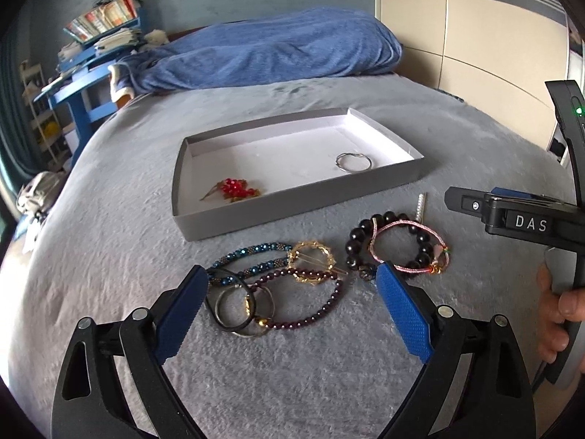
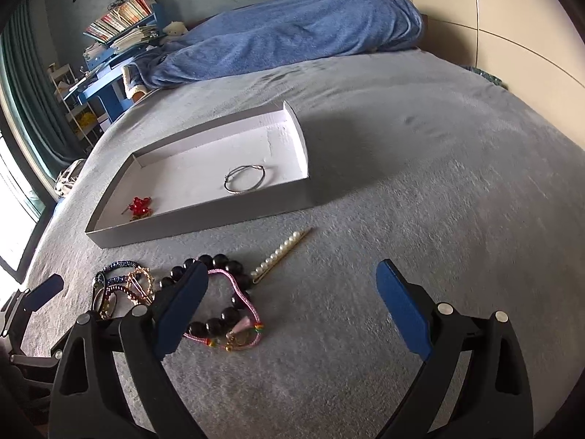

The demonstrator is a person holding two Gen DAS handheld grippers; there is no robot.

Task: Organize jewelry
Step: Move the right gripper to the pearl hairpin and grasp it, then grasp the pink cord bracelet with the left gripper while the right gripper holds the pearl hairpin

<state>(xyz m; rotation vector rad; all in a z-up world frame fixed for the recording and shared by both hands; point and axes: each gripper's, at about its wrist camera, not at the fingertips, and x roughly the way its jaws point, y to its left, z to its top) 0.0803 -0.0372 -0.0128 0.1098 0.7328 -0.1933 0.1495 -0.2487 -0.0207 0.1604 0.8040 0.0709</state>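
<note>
The left gripper is hovering with its blue-padded jaws released and spread wide, framing a cluster of jewelry lying on the grey plush bedspread. Inside that cluster, a teal beaded bracelet, a gold bamboo-style ring hair clip, a dark purple beaded bracelet and a plain grey metal bangle are overlapping one another. Just to the right, a black round-bead bracelet is lying with a pink woven cord bracelet draped across it, and a pearl-studded bar hair clip is resting beside them, near the shallow grey cardboard tray. The tray is holding a red beaded brooch at its left end and a thin silver bangle toward its right end. The right gripper is also standing released, jaws wide apart, gripping nothing, its left finger positioned over the black bracelet
</note>
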